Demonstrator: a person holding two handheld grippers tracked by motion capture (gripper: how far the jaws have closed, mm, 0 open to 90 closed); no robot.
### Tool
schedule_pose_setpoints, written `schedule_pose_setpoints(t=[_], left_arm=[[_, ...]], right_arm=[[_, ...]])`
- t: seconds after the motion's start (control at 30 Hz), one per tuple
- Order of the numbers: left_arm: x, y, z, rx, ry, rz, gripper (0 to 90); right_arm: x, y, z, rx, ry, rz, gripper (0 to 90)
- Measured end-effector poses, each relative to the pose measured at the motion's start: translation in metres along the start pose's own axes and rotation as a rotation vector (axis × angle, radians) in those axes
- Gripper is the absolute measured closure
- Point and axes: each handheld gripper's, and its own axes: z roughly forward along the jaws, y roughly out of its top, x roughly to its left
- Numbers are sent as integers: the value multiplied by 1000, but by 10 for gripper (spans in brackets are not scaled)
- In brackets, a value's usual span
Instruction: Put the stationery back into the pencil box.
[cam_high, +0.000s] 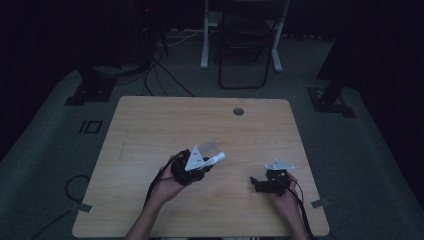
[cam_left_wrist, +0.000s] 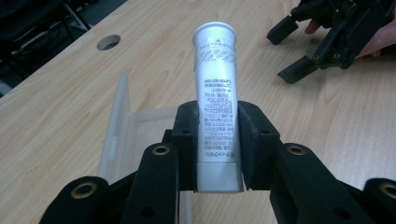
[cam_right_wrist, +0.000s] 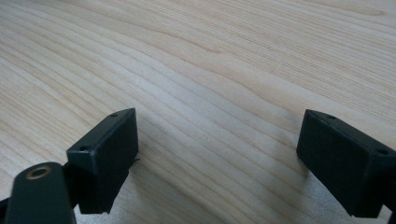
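Clearly, the slim silver squeeze tube with fine printed text (cam_left_wrist: 216, 107) was pinched between the two black jaws of the left gripper (cam_left_wrist: 217, 149), at the centre of the left gripper view, its crimped flat end held low between the pads and its round capped end pointing away toward the top of the frame. In the high view the tube (cam_high: 217, 159) was seen just right of centre, raised over the pale wooden table (cam_high: 150, 125). A clear plastic hinged case (cam_left_wrist: 122, 126) lay open on the wood below and left of the tube in the left gripper view, its lid tilted up.

The right gripper (cam_right_wrist: 217, 158) was held with its jaws spread wide and nothing between them, low over bare wood grain; in the high view it was seen at the lower right (cam_high: 260, 184), well apart from the tube.

Several risks were judged from this. The tube was gripped near its soft crimped end, so it could be squeezed flat or allowed to pivot downward if the hand were tilted. Its smooth metallic skin could slip through the pads. If the tube were lowered toward the case, the upright lid could be struck and the light case pushed across the table, since it was not steadied by the other gripper.
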Motion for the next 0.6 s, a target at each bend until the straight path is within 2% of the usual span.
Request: schedule_pose_setpoints(t=[0.6], left_arm=[[13,-5,6,11,33,-28,710]], right_arm=[[-1,0,1,-1,3,-5,126]])
